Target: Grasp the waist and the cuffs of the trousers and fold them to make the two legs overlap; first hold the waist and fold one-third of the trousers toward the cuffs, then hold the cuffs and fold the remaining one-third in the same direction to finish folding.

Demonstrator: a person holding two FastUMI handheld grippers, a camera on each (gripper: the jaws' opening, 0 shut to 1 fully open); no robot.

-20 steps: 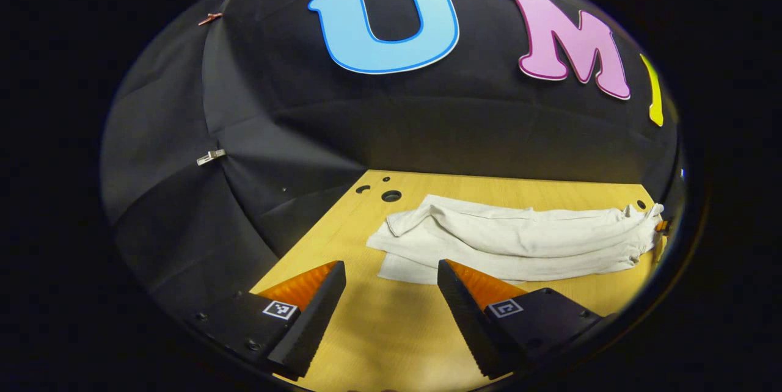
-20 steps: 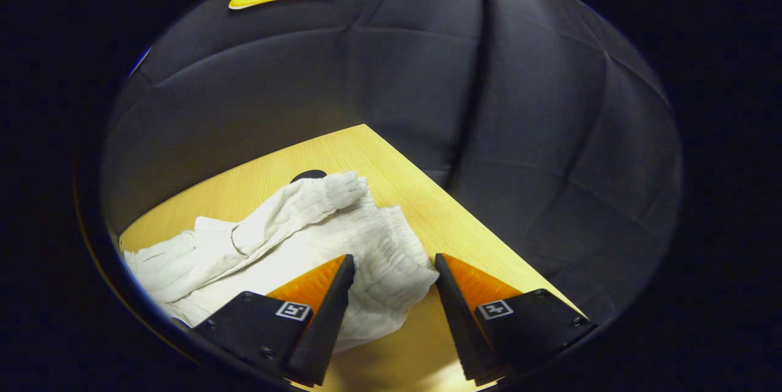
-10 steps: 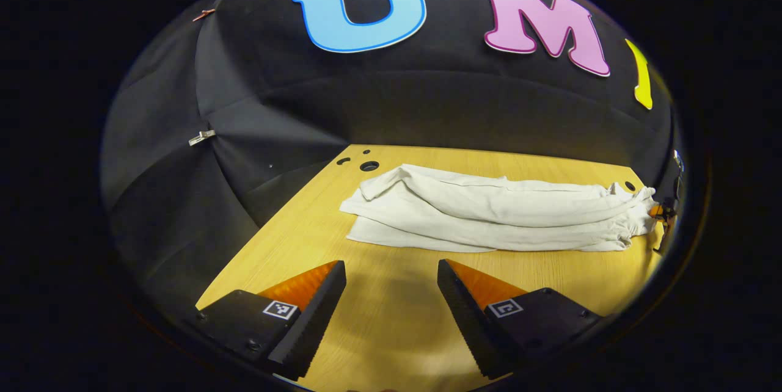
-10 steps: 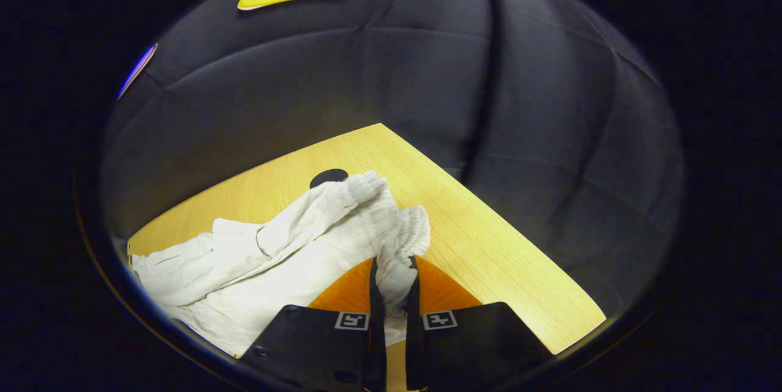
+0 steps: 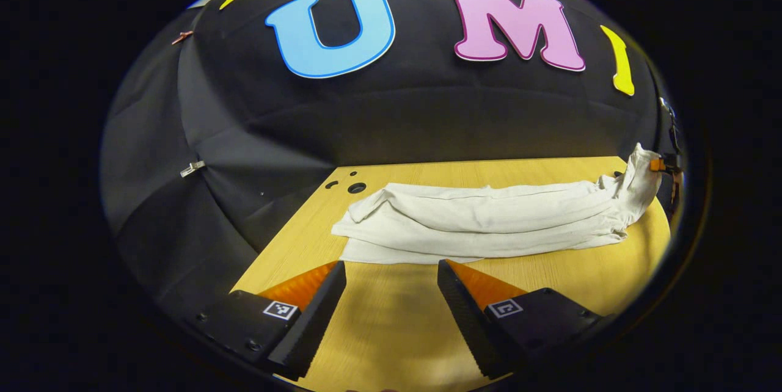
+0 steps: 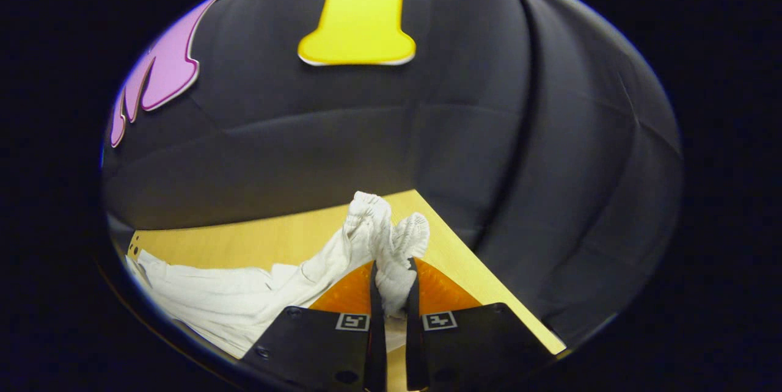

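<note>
White trousers point(image 5: 489, 221) lie lengthwise across the wooden table point(image 5: 391, 319), legs stacked, cuffs at the left end point(image 5: 366, 206). My left gripper point(image 5: 391, 267) is open just in front of the near edge of the cloth, with nothing between its fingers. The gathered waist point(image 5: 638, 175) at the far right is raised off the table, held by the other gripper point(image 5: 665, 166). In the right gripper view my right gripper point(image 6: 391, 270) is shut on the ruffled elastic waist point(image 6: 391, 239), which stands up above the fingers. The trousers point(image 6: 244, 297) trail away to the left.
Round holes point(image 5: 357, 187) mark the table's far left corner near the cuffs. The black cloth wall encloses the table at the back and sides; a metal clip point(image 5: 192, 167) hangs on it. The table's right edge point(image 6: 482, 282) runs close beside the right gripper.
My right gripper shut on the waist and has lifted it off the table. My left gripper stays open; it drew back from the cloth, then came in close to it again.
</note>
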